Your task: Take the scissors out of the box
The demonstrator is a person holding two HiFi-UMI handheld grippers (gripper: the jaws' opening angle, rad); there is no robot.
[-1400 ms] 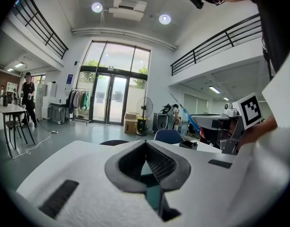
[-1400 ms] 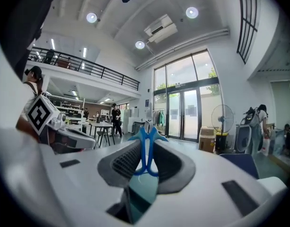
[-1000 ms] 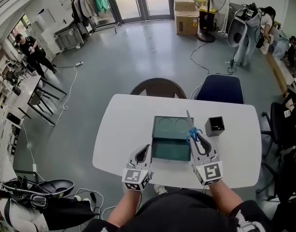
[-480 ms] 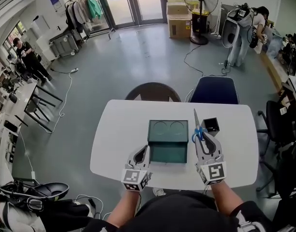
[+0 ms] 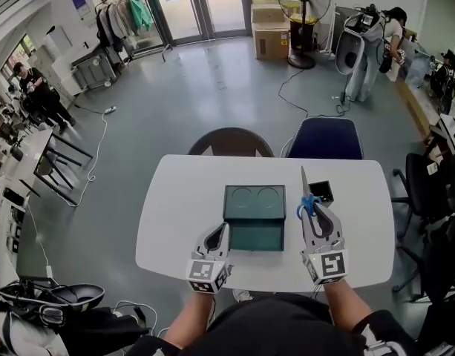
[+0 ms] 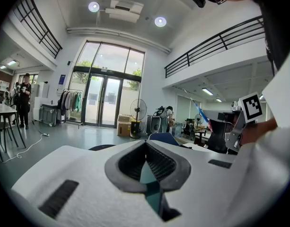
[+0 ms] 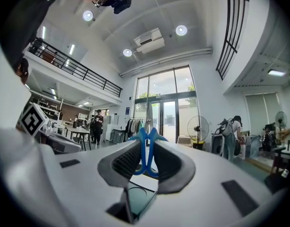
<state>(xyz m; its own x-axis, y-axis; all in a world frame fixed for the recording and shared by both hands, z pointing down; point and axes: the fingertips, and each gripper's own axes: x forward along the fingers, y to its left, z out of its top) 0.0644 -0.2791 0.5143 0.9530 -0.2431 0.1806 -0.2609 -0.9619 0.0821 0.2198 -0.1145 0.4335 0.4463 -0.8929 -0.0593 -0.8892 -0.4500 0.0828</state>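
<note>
The dark green box (image 5: 254, 219) lies open on the white table (image 5: 179, 206), its lid flat behind it. The scissors (image 5: 307, 199) have blue handles and their blades point away from me. My right gripper (image 5: 313, 215) is shut on those handles, holding them above the table just right of the box. In the right gripper view the scissors (image 7: 145, 151) stand upright between the pads of the right gripper (image 7: 145, 145), with the box (image 7: 137, 198) showing below. My left gripper (image 5: 216, 237) hovers at the box's near left corner, shut and with nothing in it. In its own view the left gripper (image 6: 145, 145) has its tips together.
A small black square holder (image 5: 321, 192) stands on the table just beyond the scissors. A grey round chair (image 5: 231, 140) and a blue chair (image 5: 323, 138) sit at the table's far edge. Other people stand far off in the room.
My right gripper has carried the scissors to the right, from over the box's right edge to beside the black holder. The left gripper has stayed put.
</note>
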